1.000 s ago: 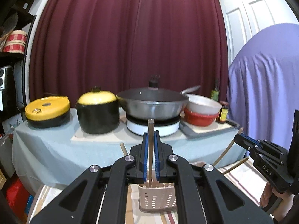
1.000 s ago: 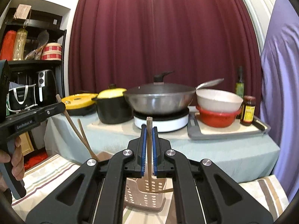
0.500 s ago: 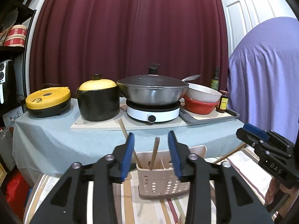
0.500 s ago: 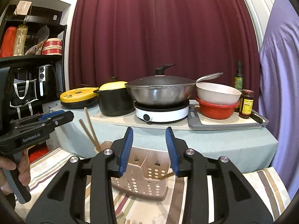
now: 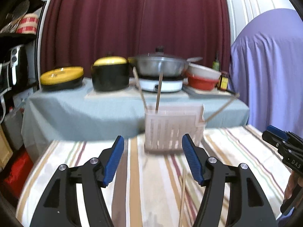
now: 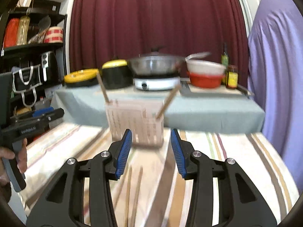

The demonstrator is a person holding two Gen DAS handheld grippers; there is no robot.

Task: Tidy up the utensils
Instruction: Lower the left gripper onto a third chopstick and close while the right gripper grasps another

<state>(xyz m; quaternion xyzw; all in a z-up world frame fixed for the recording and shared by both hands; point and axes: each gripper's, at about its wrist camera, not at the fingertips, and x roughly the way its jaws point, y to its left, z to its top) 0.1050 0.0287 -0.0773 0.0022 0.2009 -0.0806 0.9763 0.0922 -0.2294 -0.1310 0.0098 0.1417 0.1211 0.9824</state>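
A beige perforated utensil holder [image 5: 173, 130] stands on the striped cloth [image 5: 227, 151]; it also shows in the right wrist view [image 6: 135, 122]. Wooden chopsticks [image 5: 158, 92] stand in it, one leaning right [image 5: 221, 108]. In the right wrist view chopsticks [image 6: 166, 102] lean out of it too. My left gripper [image 5: 153, 158] is open and empty, just short of the holder. My right gripper [image 6: 150, 151] is open and empty, close before the holder. Loose chopsticks lie on the cloth below the left gripper [image 5: 182, 194] and the right gripper [image 6: 132, 191].
Behind stands a grey-covered table [image 5: 94, 109] with a yellow-lidded cooker [image 5: 61, 77], a black pot [image 5: 109, 73], a wok on a burner [image 5: 160, 70], bowls [image 5: 203, 76] and bottles [image 5: 223, 78]. A shelf [image 6: 32, 45] is left, a purple-draped object [image 5: 269, 75] right.
Both grippers opened, released their chopsticks into the holder, then dropped lower and pulled back. The holder now appears ahead and above the fingertips. Both views are motion-blurred.
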